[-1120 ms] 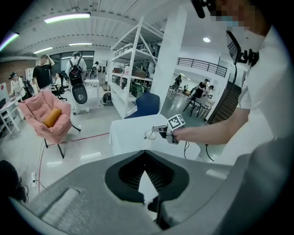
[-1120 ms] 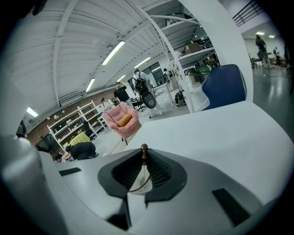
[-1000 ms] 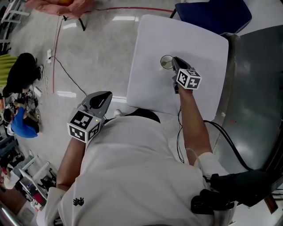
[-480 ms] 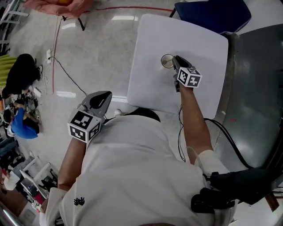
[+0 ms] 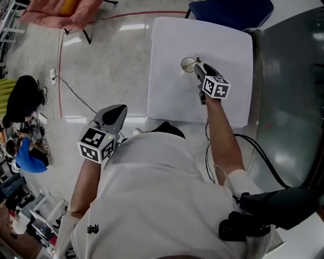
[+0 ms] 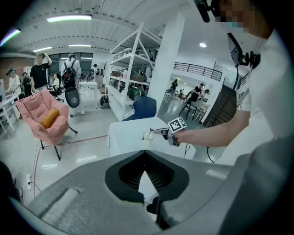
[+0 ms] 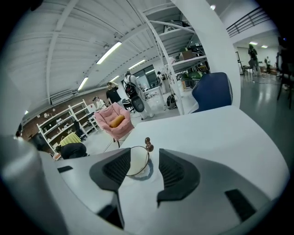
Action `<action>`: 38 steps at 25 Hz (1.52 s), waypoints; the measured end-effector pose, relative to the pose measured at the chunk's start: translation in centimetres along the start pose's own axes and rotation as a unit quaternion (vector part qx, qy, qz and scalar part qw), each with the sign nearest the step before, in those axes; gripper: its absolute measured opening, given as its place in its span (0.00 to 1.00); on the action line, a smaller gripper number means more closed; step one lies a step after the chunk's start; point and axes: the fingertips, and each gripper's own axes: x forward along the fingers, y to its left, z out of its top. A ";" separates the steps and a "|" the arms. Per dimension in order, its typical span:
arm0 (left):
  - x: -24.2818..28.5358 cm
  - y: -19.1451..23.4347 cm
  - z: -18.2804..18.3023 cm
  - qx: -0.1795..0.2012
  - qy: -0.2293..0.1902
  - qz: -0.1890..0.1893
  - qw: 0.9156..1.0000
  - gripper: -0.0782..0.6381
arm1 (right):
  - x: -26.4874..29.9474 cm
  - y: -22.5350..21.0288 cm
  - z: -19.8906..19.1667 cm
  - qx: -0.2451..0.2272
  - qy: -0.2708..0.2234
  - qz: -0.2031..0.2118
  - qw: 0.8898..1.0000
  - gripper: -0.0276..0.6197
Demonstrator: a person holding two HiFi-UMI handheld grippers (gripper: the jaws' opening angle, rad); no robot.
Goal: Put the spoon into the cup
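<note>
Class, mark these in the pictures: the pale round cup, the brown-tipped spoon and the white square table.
pale round cup (image 7: 136, 161): right gripper view, on its inside wall.
brown-tipped spoon (image 7: 148, 144): right gripper view, on its knobbed brown end.
white square table (image 5: 169, 86): head view, on bare top near its left edge.

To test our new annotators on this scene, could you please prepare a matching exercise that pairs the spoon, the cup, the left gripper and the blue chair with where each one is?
Things:
1. spoon
2. cup
3. left gripper
4. blue chair

Places:
A. beyond the far edge of the white table
B. standing in the cup, handle end up
C. on the white table
D. off the table, over the floor

Pairs: 1-B; 2-C; 3-D; 4-A
</note>
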 end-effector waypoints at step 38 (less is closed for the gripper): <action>-20.8 -3.6 -13.7 -0.018 -0.087 -0.154 0.984 0.12 | -24.9 36.7 -16.3 -0.083 0.019 0.090 0.992 0.06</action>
